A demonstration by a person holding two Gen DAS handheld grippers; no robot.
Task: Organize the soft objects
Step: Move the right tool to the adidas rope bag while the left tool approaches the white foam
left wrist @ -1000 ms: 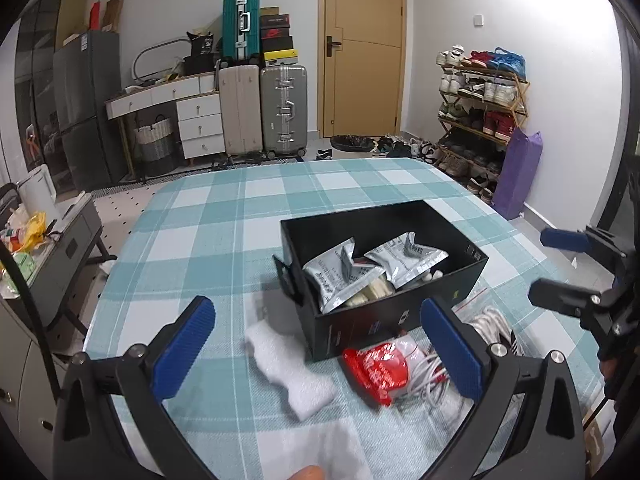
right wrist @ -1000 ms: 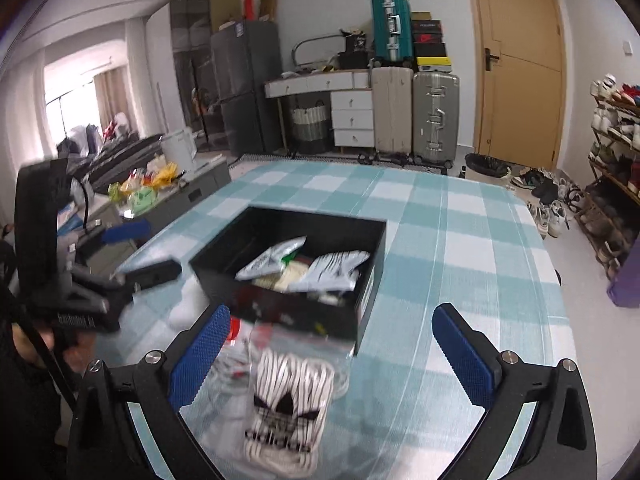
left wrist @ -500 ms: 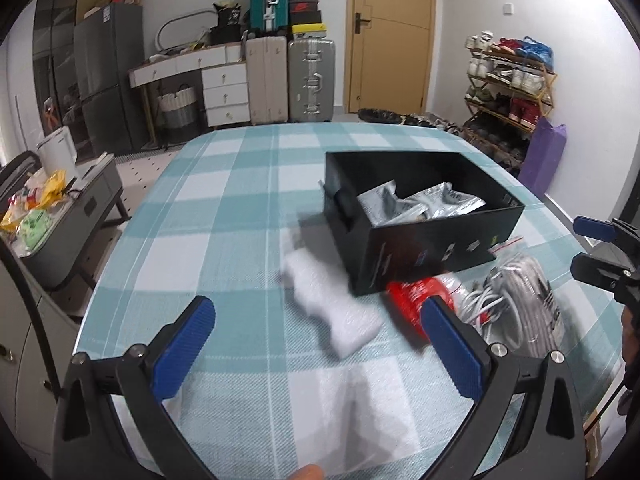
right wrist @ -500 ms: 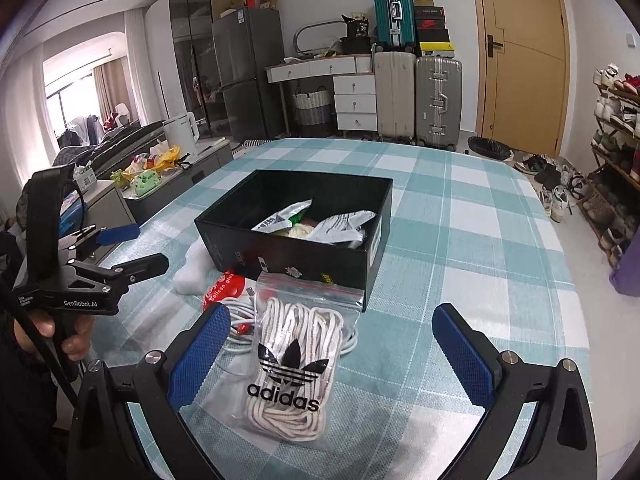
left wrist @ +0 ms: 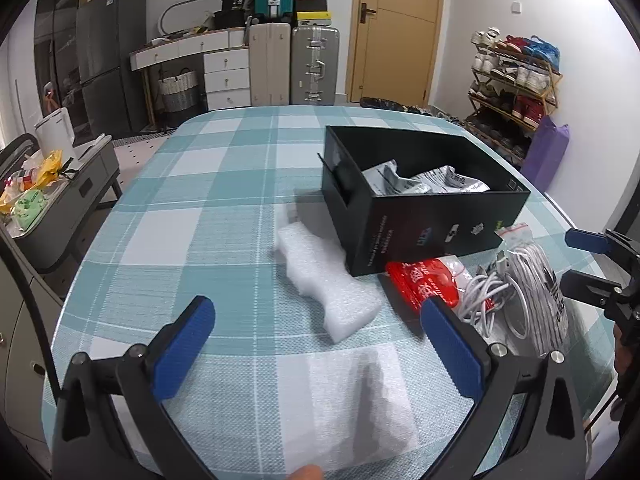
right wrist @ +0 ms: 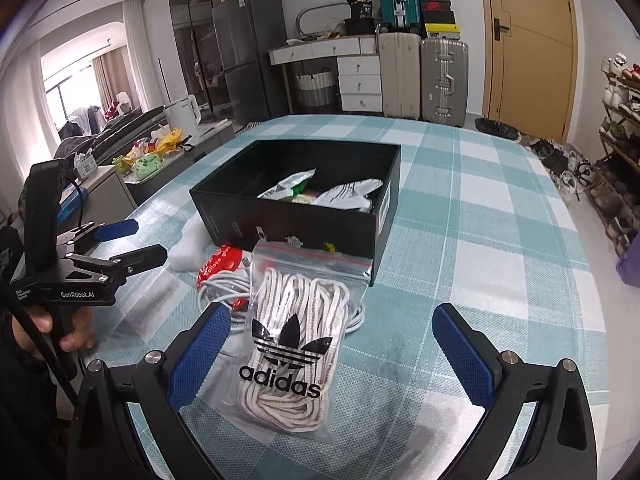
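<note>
On the checked worktop [left wrist: 200,240], the left gripper [left wrist: 316,344] hangs with its fingers spread wide and empty above a flat white foam sheet [left wrist: 356,404]. Just beyond lies a thicker white foam block [left wrist: 328,280], touching the corner of the open black box [left wrist: 432,224], which holds silver packets [left wrist: 436,184]. A red pouch [left wrist: 424,284] and coiled white cable [left wrist: 480,292] lie before the box. The right gripper [right wrist: 332,344], fingers likewise wide and empty, hovers over a clear bag of laces [right wrist: 296,344].
</note>
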